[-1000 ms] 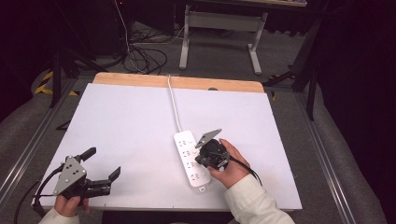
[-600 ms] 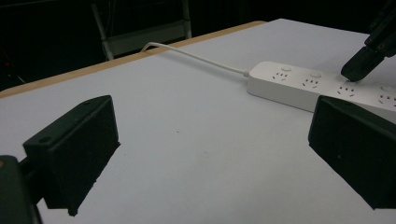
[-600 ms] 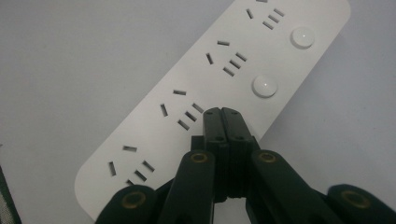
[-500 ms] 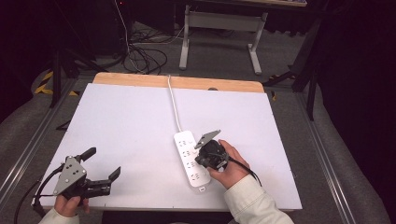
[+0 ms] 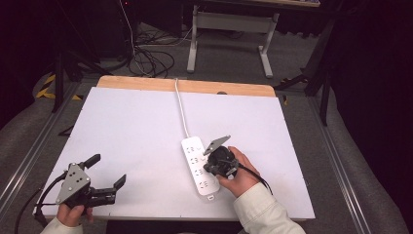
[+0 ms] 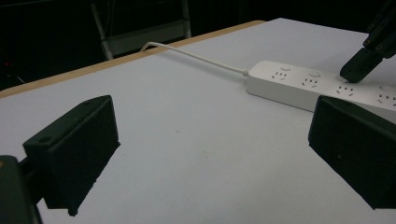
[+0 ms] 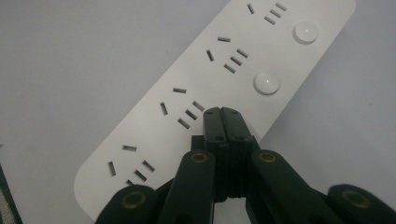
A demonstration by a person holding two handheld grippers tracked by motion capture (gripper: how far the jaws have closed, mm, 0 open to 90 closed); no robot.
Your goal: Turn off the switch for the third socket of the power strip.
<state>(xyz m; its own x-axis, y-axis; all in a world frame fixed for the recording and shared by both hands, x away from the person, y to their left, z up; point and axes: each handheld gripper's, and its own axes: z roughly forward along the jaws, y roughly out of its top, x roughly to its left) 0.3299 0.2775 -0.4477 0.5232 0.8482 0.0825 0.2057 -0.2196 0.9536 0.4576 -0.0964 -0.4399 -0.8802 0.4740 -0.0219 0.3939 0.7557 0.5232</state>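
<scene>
A white power strip (image 5: pixel 197 165) lies near the table's front middle, its white cord (image 5: pixel 181 107) running to the far edge. My right gripper (image 5: pixel 208 161) is shut with nothing between its jaws. Its joined tips (image 7: pixel 222 113) are down on the strip (image 7: pixel 219 60), in line with two round white buttons (image 7: pixel 266 83); what lies under the tips is hidden. In the left gripper view that tip (image 6: pixel 356 71) touches the strip (image 6: pixel 299 86). My left gripper (image 5: pixel 106 170) stays open at the front left, low over bare table, with its jaws (image 6: pixel 215 149) spread wide and nothing between them.
The white tabletop (image 5: pixel 126 122) has a wooden strip along its far edge (image 5: pixel 146 84). Beyond it a desk frame (image 5: pixel 229 29) and loose cables (image 5: pixel 146 58) sit on the dark floor. Metal rails run along both sides of the table.
</scene>
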